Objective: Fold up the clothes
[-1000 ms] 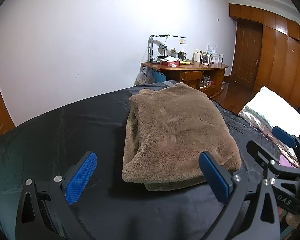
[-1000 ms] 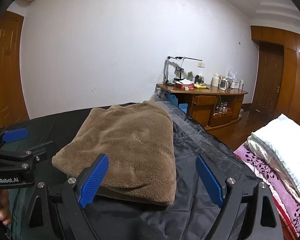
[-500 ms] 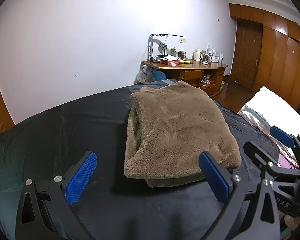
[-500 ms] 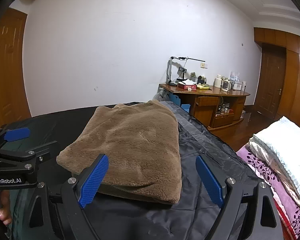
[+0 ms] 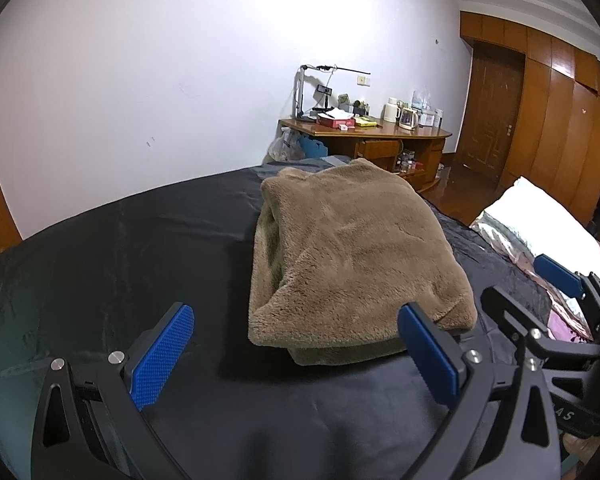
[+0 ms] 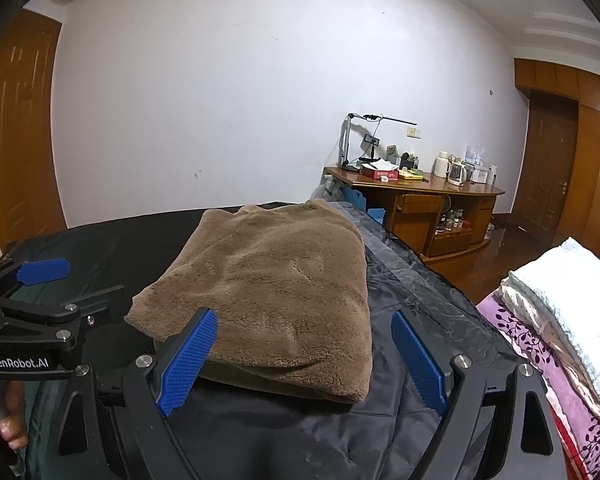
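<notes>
- Brown fleece garment [image 5: 352,256], folded into a thick rectangular stack, lying on the dark sheet [image 5: 140,248] that covers the bed; folded edge toward the left side in the left wrist view, looser lower layer peeking out along the near edge.
- Left gripper [image 5: 296,354] spread wide, blue pads [image 5: 162,354] apart with nothing between them, poised above the sheet just short of the garment's near edge, not touching it.
- Right gripper [image 6: 304,358] likewise spread and holding nothing; left pad [image 6: 188,360] overlapping the garment's near corner in the right wrist view, contact impossible to tell; right pad over bare sheet beside the garment.
- Each gripper visible in the other's camera: right one at the far right edge of the left wrist view, left one at the far left of the right wrist view, flanking the garment's near end.
- Wooden desk [image 6: 420,196] against the white wall beyond the bed, crowded with a lamp arm [image 6: 380,118], a kettle [image 6: 458,172] and small boxes.
- White folded quilt [image 6: 568,280] on purple floral bedding [image 6: 540,356] to the right, well apart from the garment.
- Wooden door [image 6: 548,168] and panelling at the far right.
</notes>
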The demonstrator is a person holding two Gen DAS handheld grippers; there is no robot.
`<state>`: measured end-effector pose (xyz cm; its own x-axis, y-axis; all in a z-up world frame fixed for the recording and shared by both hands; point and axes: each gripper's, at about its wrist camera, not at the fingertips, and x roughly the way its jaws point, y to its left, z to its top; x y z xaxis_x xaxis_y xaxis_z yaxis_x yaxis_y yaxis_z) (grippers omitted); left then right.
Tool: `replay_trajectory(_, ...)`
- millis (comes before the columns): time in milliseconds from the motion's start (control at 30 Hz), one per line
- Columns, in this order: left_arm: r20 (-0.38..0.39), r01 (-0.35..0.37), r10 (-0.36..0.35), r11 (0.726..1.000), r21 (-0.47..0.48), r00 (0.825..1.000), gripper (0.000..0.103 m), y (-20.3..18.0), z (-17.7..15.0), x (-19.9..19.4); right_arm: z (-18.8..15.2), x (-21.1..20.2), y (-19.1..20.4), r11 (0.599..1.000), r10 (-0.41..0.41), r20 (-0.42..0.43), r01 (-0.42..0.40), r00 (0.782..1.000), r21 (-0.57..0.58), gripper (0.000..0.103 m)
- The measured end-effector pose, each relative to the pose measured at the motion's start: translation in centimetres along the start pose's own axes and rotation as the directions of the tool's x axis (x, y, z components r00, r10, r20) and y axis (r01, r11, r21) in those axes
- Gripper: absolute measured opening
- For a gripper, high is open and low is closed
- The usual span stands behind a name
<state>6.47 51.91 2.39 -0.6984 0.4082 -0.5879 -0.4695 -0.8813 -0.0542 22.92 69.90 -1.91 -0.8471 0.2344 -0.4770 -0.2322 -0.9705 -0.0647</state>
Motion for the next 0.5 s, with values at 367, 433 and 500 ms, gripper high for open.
replay_trajectory(367, 0.025, -0.037, 0.037, 0.999, -0.009, 0.999, 0.102, 1.2, -0.8, -0.9, -0.6, 0.2, 1.3, 1.0, 0.01, -0.022, -0.011, 1.0, -0.022, 0.09)
replay_trajectory(433, 0.021, -0.042, 0.043, 0.999, -0.016, 0.999, 0.102, 1.6, -1.1, -0.9, -0.7, 0.2, 1.7, 1.0, 0.013, -0.025, -0.014, 1.0, -0.028, 0.09)
replay_trajectory(500, 0.02, -0.054, 0.055, 0.998, -0.019, 0.998, 0.102, 2.0, -1.4, -1.0, -0.7, 0.2, 2.0, 0.999, 0.017, -0.028, -0.018, 0.999, -0.034, 0.09)
